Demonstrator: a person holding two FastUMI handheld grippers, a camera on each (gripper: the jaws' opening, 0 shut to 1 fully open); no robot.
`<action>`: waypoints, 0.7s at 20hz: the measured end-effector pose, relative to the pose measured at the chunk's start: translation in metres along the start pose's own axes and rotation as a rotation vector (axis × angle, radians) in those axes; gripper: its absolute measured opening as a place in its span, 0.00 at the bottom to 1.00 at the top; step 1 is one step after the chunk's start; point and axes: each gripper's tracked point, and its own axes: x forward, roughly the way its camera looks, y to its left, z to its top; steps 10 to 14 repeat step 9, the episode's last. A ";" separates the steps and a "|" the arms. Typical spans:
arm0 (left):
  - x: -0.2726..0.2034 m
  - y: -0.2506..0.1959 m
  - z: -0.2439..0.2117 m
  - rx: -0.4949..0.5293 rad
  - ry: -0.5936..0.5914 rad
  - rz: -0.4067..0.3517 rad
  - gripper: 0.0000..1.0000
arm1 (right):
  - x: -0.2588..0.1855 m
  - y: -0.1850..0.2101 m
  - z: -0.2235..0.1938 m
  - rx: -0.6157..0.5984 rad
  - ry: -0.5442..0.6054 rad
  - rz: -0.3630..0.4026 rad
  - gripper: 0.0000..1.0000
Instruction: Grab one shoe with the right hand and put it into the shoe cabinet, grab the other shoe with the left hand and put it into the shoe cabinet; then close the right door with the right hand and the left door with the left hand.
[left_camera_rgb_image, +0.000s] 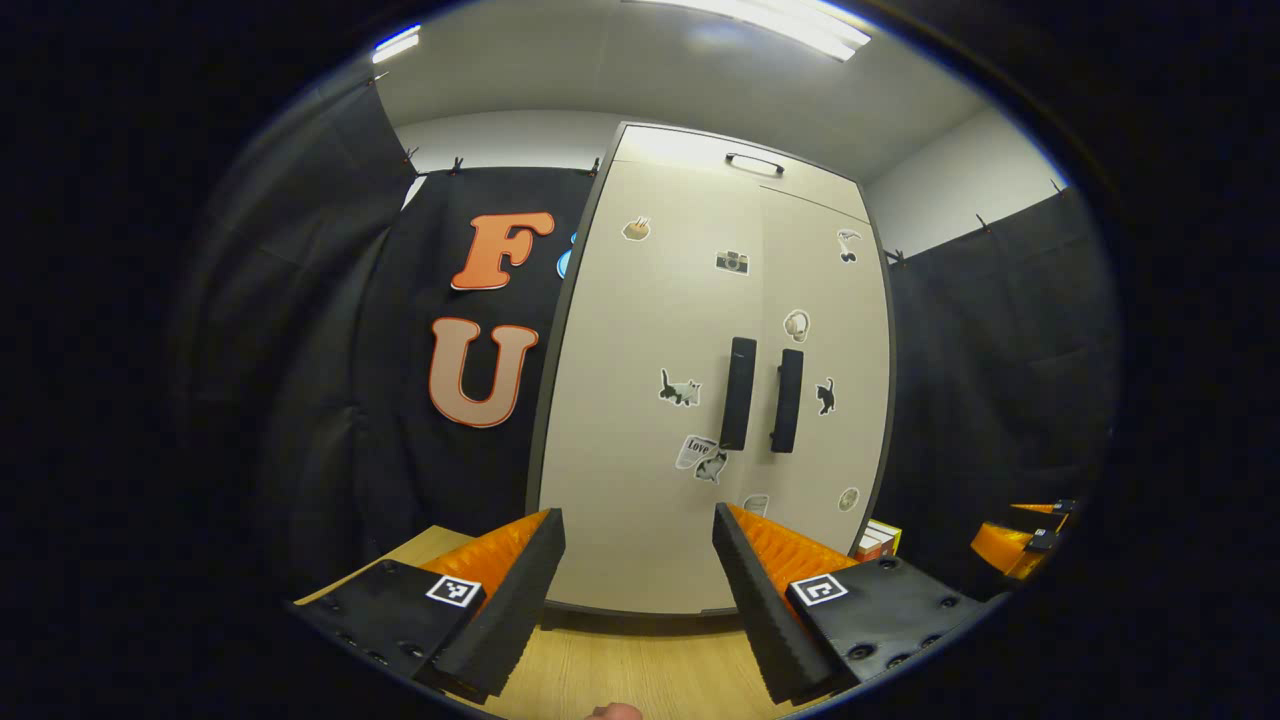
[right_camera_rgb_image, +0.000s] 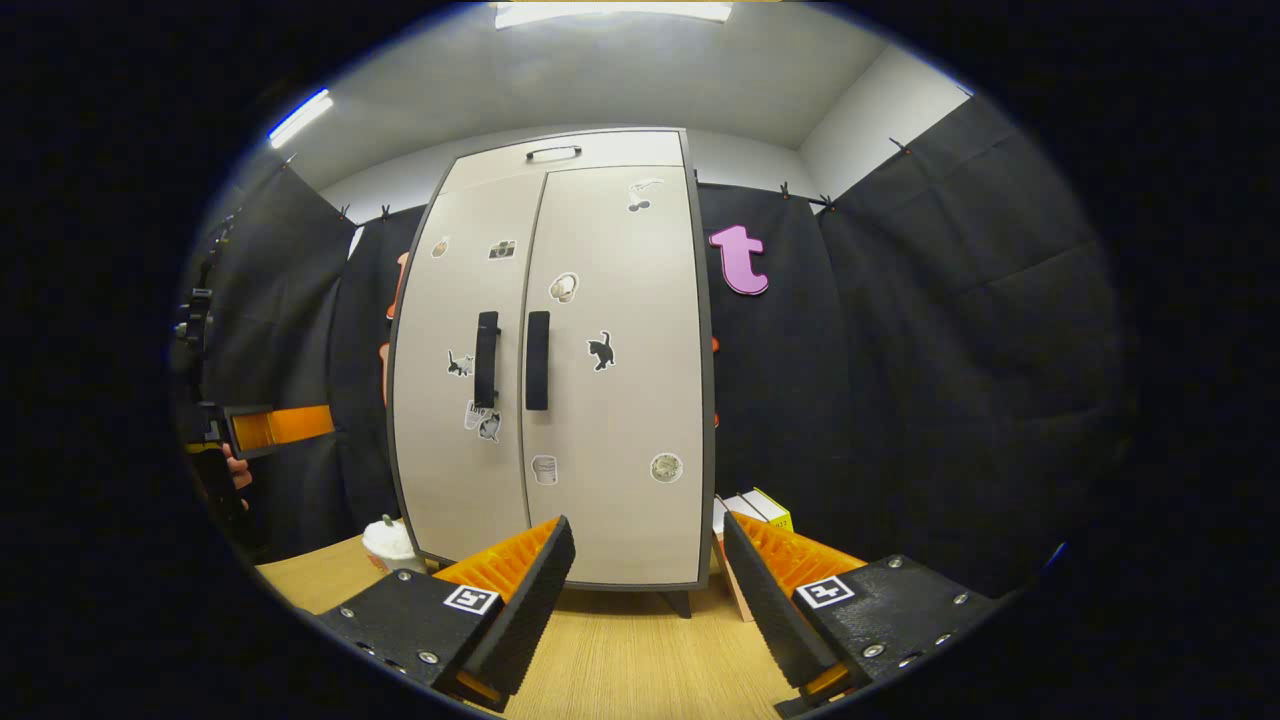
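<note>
In the left gripper view I see my left gripper closest to me, its jaws apart with nothing between them. Under it lies the wooden tabletop. Beyond the jaws stands the shoe cabinet, upright on the tabletop, and both doors are shut. The left door and the right door meet in the middle of the cabinet, and the two dark handles stand side by side along that line. Small stickers are spread over both doors. A small box sits on the tabletop just beside the right bottom corner of the cabinet. Farther to the right of the cabinet, at the edge of this view, I see a part of the other gripper.

In the right gripper view my right gripper is nearest, also with its jaws apart and holding nothing. The tabletop lies below it. Behind the jaws the shoe cabinet stands with its doors closed, handles together near the middle. A white cup stands on the tabletop just beside the left bottom corner of the cabinet, and a box with a yellow edge stands just beside the right bottom corner. Well to the left of the cabinet a hand holds the other gripper in front of the black cloth.

I cannot see any shoe; with the doors closed, the inside of the cabinet is hidden from me.
</note>
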 end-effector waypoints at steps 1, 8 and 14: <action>-0.005 0.002 -0.004 0.005 0.005 0.010 0.97 | -0.001 -0.001 -0.001 0.003 0.002 -0.005 0.92; -0.033 0.005 -0.019 0.021 0.005 0.053 1.00 | -0.006 -0.002 -0.001 0.024 -0.007 -0.025 0.92; -0.034 0.008 -0.018 0.048 0.003 0.064 0.96 | -0.007 -0.002 -0.002 0.026 -0.008 -0.025 0.92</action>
